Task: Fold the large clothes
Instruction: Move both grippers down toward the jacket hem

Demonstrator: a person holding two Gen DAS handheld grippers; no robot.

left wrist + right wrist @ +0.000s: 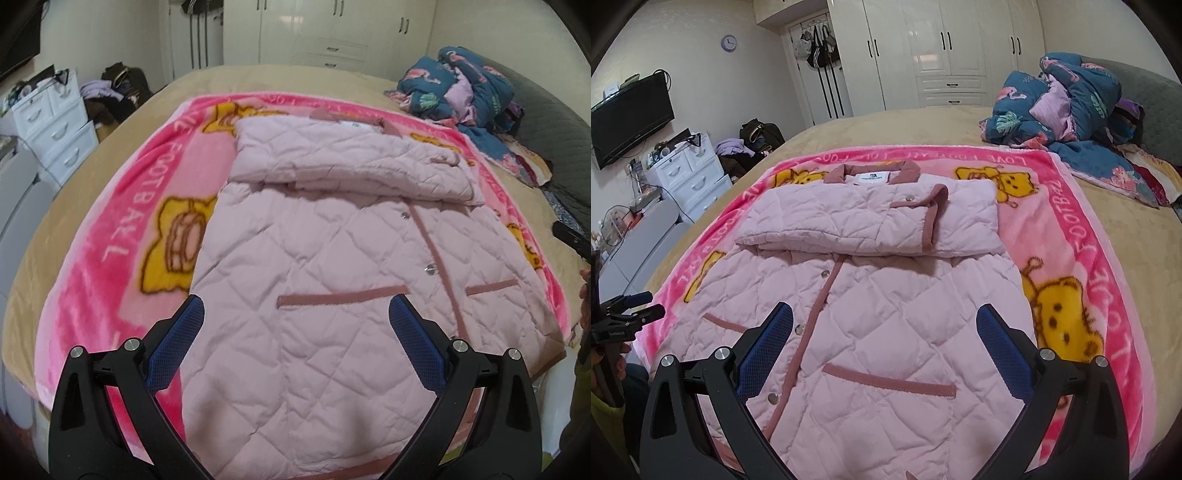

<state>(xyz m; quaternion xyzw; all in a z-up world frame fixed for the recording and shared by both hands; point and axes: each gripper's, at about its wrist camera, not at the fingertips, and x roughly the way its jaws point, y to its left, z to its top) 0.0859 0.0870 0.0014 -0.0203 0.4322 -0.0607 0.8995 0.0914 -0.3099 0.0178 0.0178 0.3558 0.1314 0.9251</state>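
Both grippers stand wide and hold nothing: the left gripper (295, 310) and right gripper (884, 319) hover low in their frames over the hem end of the pale pink quilted jacket (314, 295). It lies buttoned, centre frame, on the bright pink cartoon fleece blanket (110, 258), sleeves already crossed over the chest. Judging from this, each gripper should pinch one hem corner and lift evenly toward the collar (871, 171), keeping edges aligned.

Soft even light — heavy fisheye warping
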